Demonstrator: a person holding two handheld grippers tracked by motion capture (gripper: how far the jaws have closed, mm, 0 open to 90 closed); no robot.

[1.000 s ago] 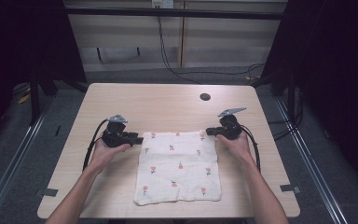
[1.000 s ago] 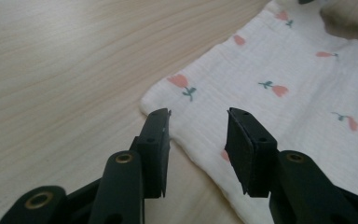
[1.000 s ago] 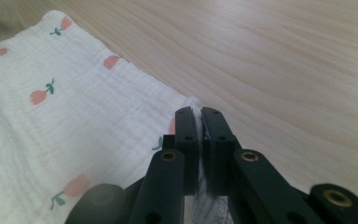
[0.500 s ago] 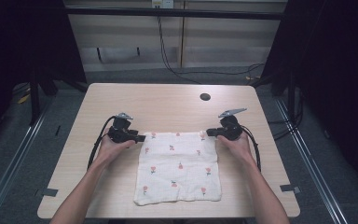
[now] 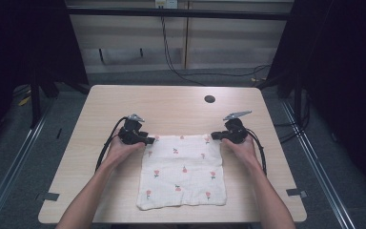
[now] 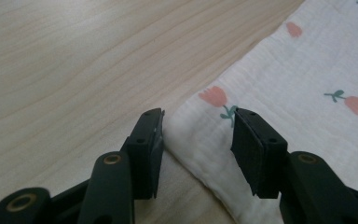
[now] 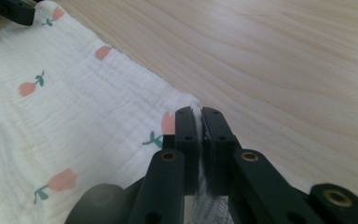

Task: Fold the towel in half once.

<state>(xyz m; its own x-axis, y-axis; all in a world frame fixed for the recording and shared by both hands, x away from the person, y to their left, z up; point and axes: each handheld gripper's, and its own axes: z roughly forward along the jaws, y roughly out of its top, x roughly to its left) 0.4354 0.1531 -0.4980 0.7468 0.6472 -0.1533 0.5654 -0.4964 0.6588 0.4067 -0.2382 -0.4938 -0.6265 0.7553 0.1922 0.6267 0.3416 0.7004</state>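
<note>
Open claw (image 6: 198, 135) straddling corner of white tulip-print cloth (image 6: 303, 88), jaws just closing, pale wooden table (image 6: 74, 60)

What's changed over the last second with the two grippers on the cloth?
The left gripper has slid inward along the table to the cloth's far left corner. Its jaws have just been closing a little and now straddle that corner without pinching it. The right gripper has stayed put, clamped on the far right corner. The cloth lies flat on the table as before.
</note>
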